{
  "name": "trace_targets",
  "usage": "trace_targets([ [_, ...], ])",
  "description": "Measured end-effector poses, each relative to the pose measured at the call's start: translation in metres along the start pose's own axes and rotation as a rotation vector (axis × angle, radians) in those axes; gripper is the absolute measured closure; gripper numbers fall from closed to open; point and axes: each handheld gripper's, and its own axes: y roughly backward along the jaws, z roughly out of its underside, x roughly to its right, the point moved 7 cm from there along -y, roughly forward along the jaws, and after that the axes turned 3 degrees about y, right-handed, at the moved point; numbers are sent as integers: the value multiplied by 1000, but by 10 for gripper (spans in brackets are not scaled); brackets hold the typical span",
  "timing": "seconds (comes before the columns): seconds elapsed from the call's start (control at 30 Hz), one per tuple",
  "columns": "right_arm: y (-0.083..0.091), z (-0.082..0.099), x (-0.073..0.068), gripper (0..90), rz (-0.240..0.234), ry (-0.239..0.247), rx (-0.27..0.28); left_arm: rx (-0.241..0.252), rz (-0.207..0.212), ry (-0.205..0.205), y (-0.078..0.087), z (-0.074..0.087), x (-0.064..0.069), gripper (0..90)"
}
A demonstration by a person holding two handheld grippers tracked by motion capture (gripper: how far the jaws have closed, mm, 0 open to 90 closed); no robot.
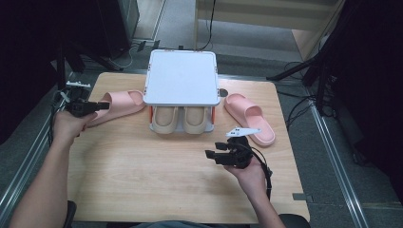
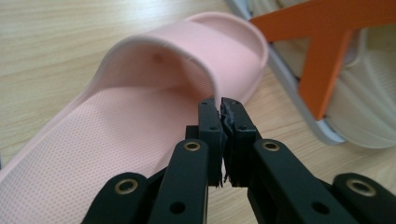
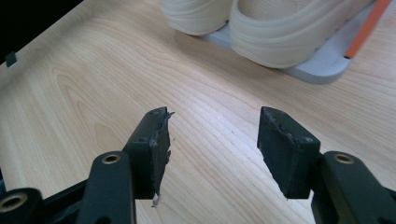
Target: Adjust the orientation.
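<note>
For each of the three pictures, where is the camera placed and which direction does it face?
High view: above the person's side, facing forward and down on the table; both forearms, left tool, right tool.
Left gripper view: on the left tool, shut beside a pink slipper.
Right gripper view: on the right tool, open over bare wood.
Shared: beige slippers on the rack.
</note>
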Motion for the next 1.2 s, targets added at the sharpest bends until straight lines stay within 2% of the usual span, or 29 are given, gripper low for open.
trace_targets([
  [0.2, 9, 7, 2, 444, 23, -21, 8, 5, -3, 11, -11, -1, -10, 867],
  [0.3, 12, 10, 4, 444, 34, -31, 10, -17, -11, 6, -18, 2, -16, 866],
  [0.4, 14, 11, 5, 442, 37, -41, 15, -12, -6, 27, -20, 4, -19, 865],
  [0.5, 15, 12, 5, 441, 42, -40, 16, -15, 17, 51, -22, 5, -20, 862],
  [0.83, 13, 12, 4, 437, 37, -39, 9, -32, 25, 48, -25, 5, -13, 860],
  [1.2, 8, 10, 3, 437, 27, -32, 1, -55, 25, -4, -29, 6, 5, 853],
])
